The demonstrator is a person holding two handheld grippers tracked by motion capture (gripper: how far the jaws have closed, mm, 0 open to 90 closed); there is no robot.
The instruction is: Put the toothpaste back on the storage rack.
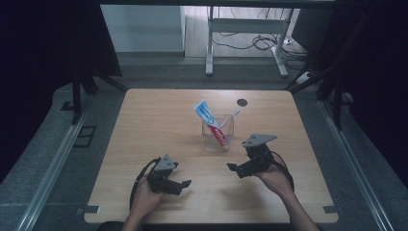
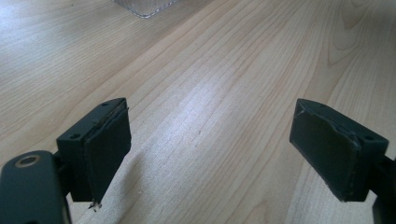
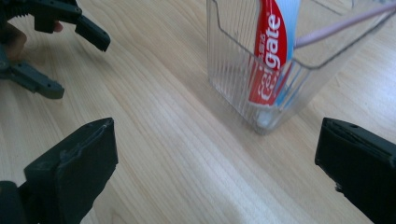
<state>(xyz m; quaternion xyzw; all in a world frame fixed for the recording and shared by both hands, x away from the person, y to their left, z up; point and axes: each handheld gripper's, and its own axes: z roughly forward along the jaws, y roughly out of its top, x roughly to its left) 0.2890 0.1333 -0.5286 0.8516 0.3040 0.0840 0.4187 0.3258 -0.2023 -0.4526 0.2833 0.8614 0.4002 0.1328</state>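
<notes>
A clear ribbed plastic holder (image 1: 217,134) stands at the table's middle. In it leans a red, white and blue toothpaste tube (image 1: 210,122) and a pale toothbrush (image 1: 232,115). My left gripper (image 1: 183,177) lies low near the front edge, left of the holder, open with nothing between its jaws. My right gripper (image 1: 235,170) is held just right of and in front of the holder, also open and empty. In the right gripper view the holder (image 3: 233,70), tube (image 3: 271,56) and brush handle (image 3: 341,25) are close ahead of the right gripper (image 3: 217,168). The left gripper (image 3: 79,60) shows at the top left.
A dark round hole (image 1: 242,102) marks the wooden table (image 1: 154,120) near its far edge. In the left gripper view, a corner of the holder (image 2: 147,7) sits far ahead of the left gripper (image 2: 217,149). Metal rails run along both sides of the table.
</notes>
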